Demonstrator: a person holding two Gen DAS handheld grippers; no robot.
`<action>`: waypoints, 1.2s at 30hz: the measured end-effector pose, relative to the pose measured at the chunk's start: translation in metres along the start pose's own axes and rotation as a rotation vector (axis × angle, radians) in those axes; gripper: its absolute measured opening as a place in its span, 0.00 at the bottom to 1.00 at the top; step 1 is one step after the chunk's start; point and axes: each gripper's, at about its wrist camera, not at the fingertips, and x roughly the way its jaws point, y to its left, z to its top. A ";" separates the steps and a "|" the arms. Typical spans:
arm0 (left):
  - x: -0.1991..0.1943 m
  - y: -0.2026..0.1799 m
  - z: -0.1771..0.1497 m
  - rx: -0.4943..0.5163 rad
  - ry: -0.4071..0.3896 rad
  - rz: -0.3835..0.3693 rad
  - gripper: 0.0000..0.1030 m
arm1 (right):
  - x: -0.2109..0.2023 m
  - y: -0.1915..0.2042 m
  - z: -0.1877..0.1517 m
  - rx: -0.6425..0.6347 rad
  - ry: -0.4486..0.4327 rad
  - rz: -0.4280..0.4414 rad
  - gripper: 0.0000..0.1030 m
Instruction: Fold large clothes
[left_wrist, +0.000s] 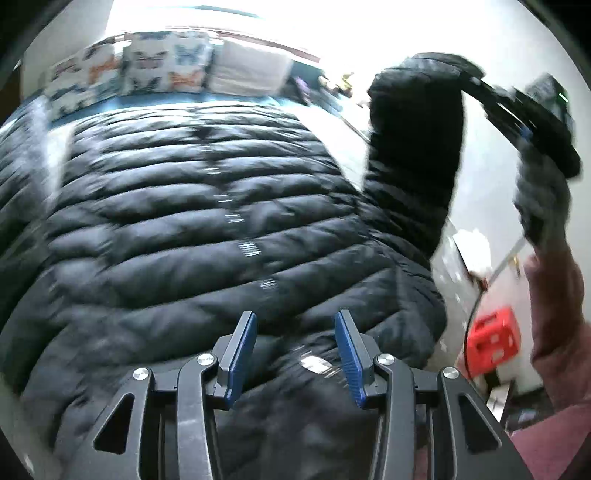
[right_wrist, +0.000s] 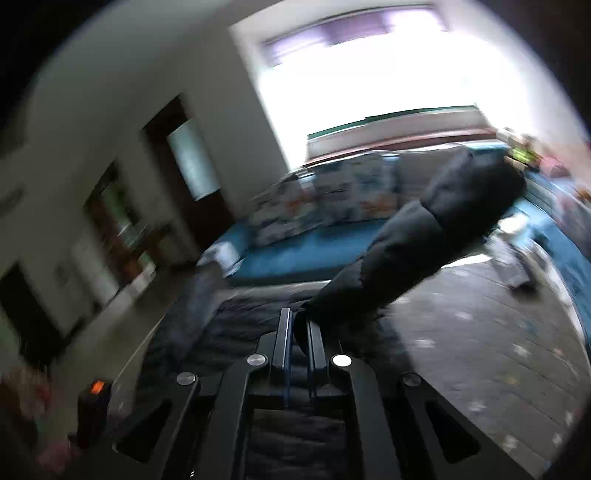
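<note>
A black quilted puffer jacket (left_wrist: 184, 206) lies spread flat on the bed, its zip running down the middle. My left gripper (left_wrist: 295, 321) hovers over the jacket's near hem, open, with nothing between its blue pads. The jacket's right sleeve (left_wrist: 413, 147) is lifted up in an arch. My right gripper (left_wrist: 491, 92) holds the sleeve's end at the upper right. In the right wrist view, the right gripper (right_wrist: 297, 314) is shut on the cuff, and the sleeve (right_wrist: 424, 236) stretches away up to the right.
Butterfly-print pillows (left_wrist: 147, 66) and a white pillow (left_wrist: 251, 70) line the far side of the blue bedsheet (right_wrist: 295, 254). A red crate (left_wrist: 493, 341) sits on the floor at right, beside a person's pink sleeve (left_wrist: 561, 332). A dark door (right_wrist: 192, 158) stands at left.
</note>
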 end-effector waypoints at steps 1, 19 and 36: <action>-0.008 0.010 -0.005 -0.022 -0.012 0.003 0.46 | 0.006 0.015 -0.003 -0.030 0.016 0.019 0.09; -0.054 0.079 -0.057 -0.240 -0.148 -0.045 0.46 | 0.086 0.130 -0.088 -0.326 0.396 0.158 0.31; -0.059 0.105 0.009 -0.326 -0.208 0.110 0.46 | 0.089 -0.034 -0.153 -0.083 0.465 -0.177 0.52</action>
